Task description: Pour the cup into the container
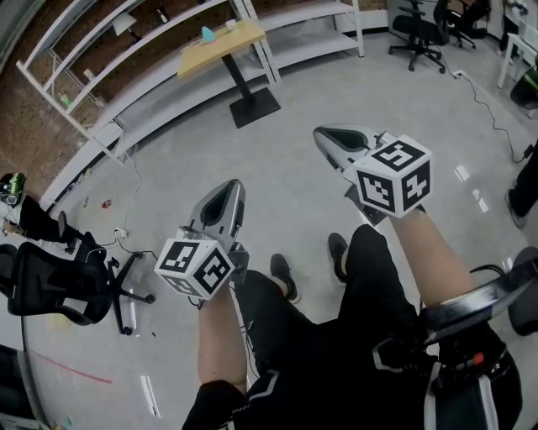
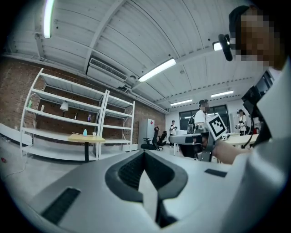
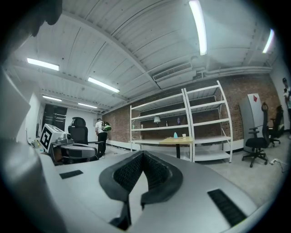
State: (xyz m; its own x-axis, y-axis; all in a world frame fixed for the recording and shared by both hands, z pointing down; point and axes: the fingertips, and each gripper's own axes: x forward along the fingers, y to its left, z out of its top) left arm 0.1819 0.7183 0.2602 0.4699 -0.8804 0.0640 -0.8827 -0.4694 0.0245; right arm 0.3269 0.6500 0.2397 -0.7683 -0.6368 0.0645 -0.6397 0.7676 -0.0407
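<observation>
The left tool (image 1: 234, 189) has its jaws drawn together with nothing between them, as its own view shows (image 2: 144, 153). The right tool (image 1: 324, 134) is likewise closed and empty (image 3: 142, 154). Both are held level over the bare floor (image 1: 319, 92), in front of the person's legs.

The task's things are well apart from both tools. Far ahead, beside the white shelving (image 1: 126, 50), is a small wooden tabletop (image 1: 220, 49) carrying a teal object (image 1: 208, 34) and a small white cup (image 1: 231, 24). They are too small to tell which one is meant to be poured.

From the left tool the tabletop (image 2: 86, 138) lies ahead and left of the jaw line. From the right tool it lies ahead and to the right (image 3: 177, 141). Neither hand looks clearly nearer, so the next move is probably to walk over there.
</observation>
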